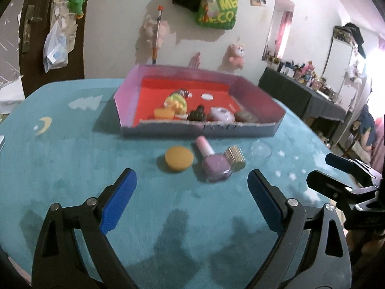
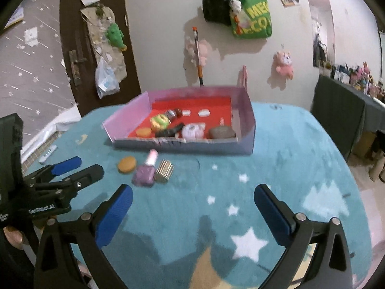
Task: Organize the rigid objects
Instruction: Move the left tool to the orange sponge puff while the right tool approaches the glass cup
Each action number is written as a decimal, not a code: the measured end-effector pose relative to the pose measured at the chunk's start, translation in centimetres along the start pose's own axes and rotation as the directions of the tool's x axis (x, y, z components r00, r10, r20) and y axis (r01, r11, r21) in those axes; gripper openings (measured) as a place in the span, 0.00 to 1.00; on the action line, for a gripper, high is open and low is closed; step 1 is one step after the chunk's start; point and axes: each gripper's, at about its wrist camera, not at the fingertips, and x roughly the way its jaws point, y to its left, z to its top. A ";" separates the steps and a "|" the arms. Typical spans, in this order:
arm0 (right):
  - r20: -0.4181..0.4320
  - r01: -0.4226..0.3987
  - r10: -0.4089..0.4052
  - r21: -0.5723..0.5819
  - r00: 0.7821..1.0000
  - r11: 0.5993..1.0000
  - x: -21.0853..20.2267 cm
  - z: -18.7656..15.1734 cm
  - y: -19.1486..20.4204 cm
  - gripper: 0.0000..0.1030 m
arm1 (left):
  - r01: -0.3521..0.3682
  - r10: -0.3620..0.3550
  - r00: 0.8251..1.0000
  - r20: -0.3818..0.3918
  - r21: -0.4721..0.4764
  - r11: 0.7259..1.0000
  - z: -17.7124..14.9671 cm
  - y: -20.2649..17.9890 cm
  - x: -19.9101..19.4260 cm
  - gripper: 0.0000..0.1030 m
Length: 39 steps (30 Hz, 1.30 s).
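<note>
A shallow purple box with a red floor stands on the teal cloth and holds several small items. In front of it lie an orange round disc, a purple nail polish bottle, a gold comb-like clip and a clear plastic dome. My left gripper is open and empty, just short of the disc and bottle. My right gripper is open and empty, right of the loose items.
The teal cloth with white stars covers the table. A white strip lies near its left edge. Behind are a wall with hanging bags and plush toys, a dark door, and a cluttered dark table at right.
</note>
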 end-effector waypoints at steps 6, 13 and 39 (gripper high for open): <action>-0.044 0.016 -0.016 0.009 0.999 1.000 1.9 -1.9 -0.5 1.00 | -0.027 0.026 0.998 -0.052 -0.028 0.999 -1.6 0.5 1.4 0.92; -0.085 0.021 -0.018 0.044 0.996 0.999 3.4 -3.1 -1.4 1.00 | -0.030 0.027 0.998 -0.063 -0.042 0.999 -1.9 0.9 1.7 0.92; -0.105 0.031 -0.024 0.066 0.994 0.997 4.0 -3.4 -1.8 1.00 | -0.025 0.021 0.995 -0.095 -0.039 0.999 -1.8 1.0 2.3 0.92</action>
